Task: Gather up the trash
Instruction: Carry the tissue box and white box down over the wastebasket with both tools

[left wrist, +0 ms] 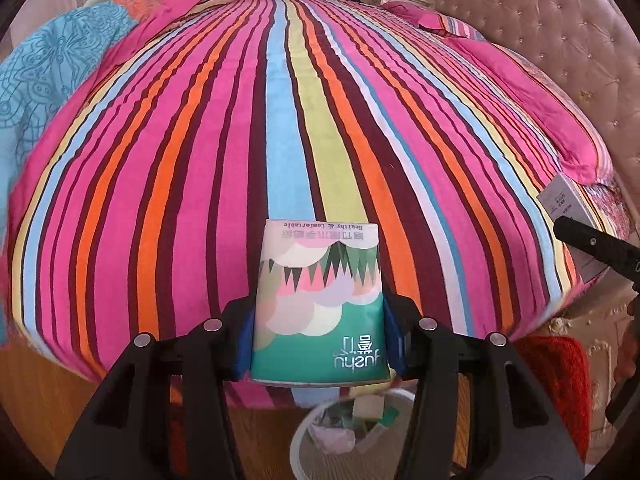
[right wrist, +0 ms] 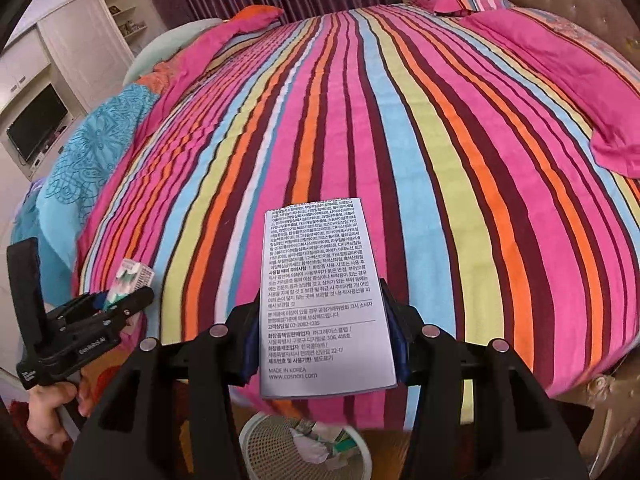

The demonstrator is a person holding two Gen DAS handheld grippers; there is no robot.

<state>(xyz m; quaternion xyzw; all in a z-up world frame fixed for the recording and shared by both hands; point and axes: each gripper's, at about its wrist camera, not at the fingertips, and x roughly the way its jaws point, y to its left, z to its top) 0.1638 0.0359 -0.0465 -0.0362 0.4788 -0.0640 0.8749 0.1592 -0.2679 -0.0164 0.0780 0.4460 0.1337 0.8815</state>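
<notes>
With left gripper (left wrist: 320, 340) clamped on tissue pack (left wrist: 318, 304), right gripper (right wrist: 322, 344) on printed box (right wrist: 326, 300): could drop beside bin (right wrist: 256, 448) below, missing rim if released early.

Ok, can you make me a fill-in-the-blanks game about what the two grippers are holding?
1. The left hand-held gripper holds a green ____ pack.
2. The right hand-held gripper holds a white box covered in printed ____.
3. Below both sits a white ____ with trash inside.
4. The bedspread has colourful ____.

Missing words: tissue; text; bin; stripes
</notes>
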